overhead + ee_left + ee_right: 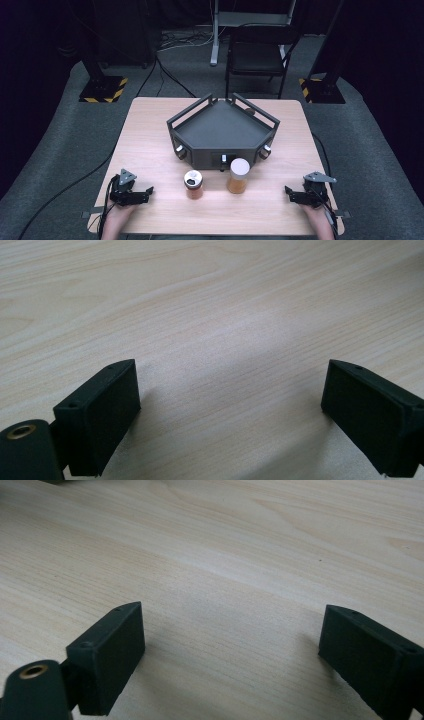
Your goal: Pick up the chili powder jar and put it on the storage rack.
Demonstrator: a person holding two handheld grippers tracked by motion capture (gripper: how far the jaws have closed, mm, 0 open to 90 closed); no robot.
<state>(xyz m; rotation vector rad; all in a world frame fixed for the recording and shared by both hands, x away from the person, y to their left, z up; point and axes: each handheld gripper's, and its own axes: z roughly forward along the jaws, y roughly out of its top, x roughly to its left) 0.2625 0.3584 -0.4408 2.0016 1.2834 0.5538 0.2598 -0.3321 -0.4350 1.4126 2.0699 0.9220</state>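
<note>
Jars at the table's (150, 130) near middle, we note: short amber jar (193, 184) with perforated silver lid, taller amber jar (238, 176) with plain white lid, just before black tray (220, 127), left tongs (148, 190) and right tongs (287, 190) wide open, empty, well apart from both.

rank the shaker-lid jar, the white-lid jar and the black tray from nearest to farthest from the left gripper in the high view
Measured from the left gripper, at the table's near left edge with its jaws open:
1. The shaker-lid jar, just to its right, left of the other jar.
2. The white-lid jar, further right, near the table's middle.
3. The black tray, behind both jars toward the far side.
</note>
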